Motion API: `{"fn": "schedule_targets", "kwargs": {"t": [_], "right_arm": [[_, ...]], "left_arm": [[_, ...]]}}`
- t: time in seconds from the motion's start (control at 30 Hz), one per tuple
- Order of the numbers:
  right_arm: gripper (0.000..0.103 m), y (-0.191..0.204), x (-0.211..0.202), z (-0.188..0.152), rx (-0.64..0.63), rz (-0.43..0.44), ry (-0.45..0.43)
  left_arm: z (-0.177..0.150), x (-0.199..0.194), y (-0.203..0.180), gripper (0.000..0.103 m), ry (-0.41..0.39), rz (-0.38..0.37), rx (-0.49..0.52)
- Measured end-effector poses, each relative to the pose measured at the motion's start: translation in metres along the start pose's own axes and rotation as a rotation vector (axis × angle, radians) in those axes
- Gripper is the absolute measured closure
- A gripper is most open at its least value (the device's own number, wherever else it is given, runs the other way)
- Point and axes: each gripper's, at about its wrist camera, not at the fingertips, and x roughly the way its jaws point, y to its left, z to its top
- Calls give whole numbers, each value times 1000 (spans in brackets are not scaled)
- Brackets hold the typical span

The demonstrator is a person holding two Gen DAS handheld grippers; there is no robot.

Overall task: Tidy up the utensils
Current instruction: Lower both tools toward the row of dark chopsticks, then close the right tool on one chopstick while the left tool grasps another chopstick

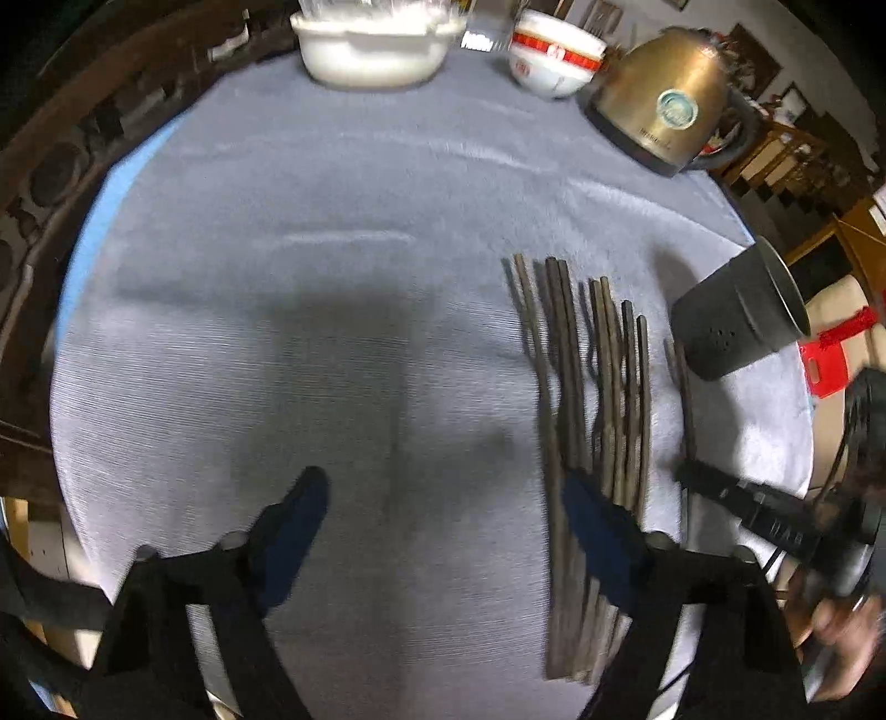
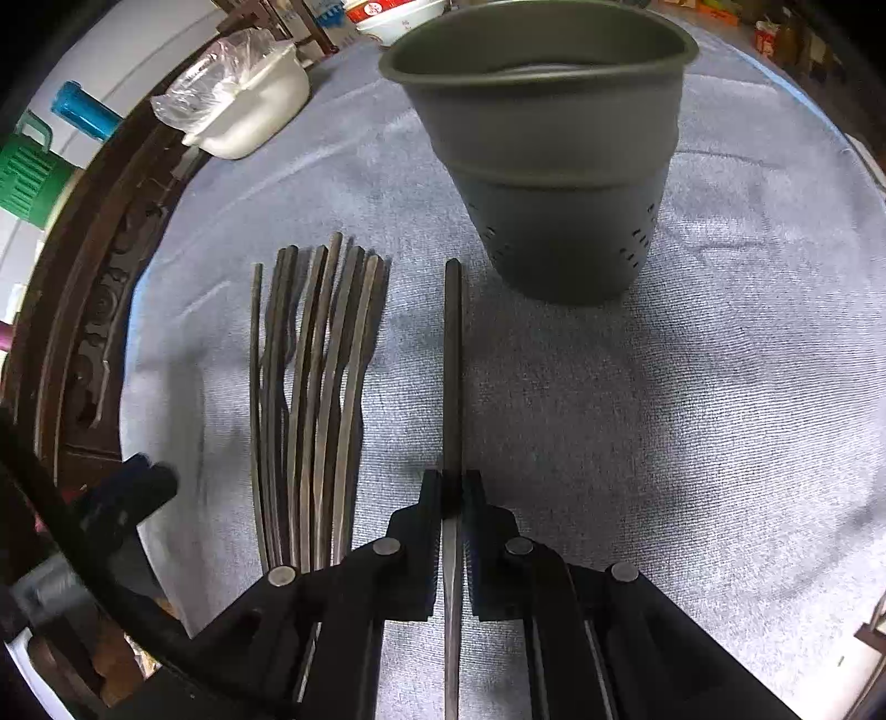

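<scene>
R gripper (image 2: 453,487) clamped tight on a single chopstick (image 2: 453,354); stick lies flat on the grey cloth (image 2: 664,415), far tip just short of the dark perforated holder (image 2: 554,166), which stands upright. Chopstick bundle (image 2: 315,399) lies left of the holder, beside the gripped stick but apart from it. L gripper (image 1: 443,498) wide open, nothing between fingers; one finger (image 1: 595,515) over the bundle's near ends. White bowl (image 1: 371,50) and kettle (image 1: 664,99) at bench far edge, beyond the holder.

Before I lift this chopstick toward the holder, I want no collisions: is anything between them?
Nothing visible: the single dark chopstick in the right gripper points at bare grey cloth before the dark grey perforated holder.
</scene>
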Motion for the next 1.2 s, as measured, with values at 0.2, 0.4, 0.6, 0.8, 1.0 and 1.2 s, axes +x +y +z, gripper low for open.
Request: {"fn": "schedule_targets", "kwargs": {"t": [0.2, 0.4, 0.6, 0.8, 1.0, 1.2], "right_arm": [[94, -9, -2, -3, 6, 64, -17], [94, -27, -7, -8, 12, 116, -29], [94, -37, -13, -10, 17, 144, -39], [94, -38, -15, -12, 17, 148, -42], [94, -38, -15, -11, 12, 143, -29], [94, -20, -13, 0, -86, 60, 46]], "left_arm": [[22, 17, -20, 33, 93, 20, -36], [28, 34, -27, 49, 171, 55, -57], [31, 43, -32, 54, 198, 50, -76], [38, 52, -40, 88, 203, 85, -61], [36, 56, -35, 97, 258, 77, 30], [37, 59, -22, 97, 344, 133, 185]]}}
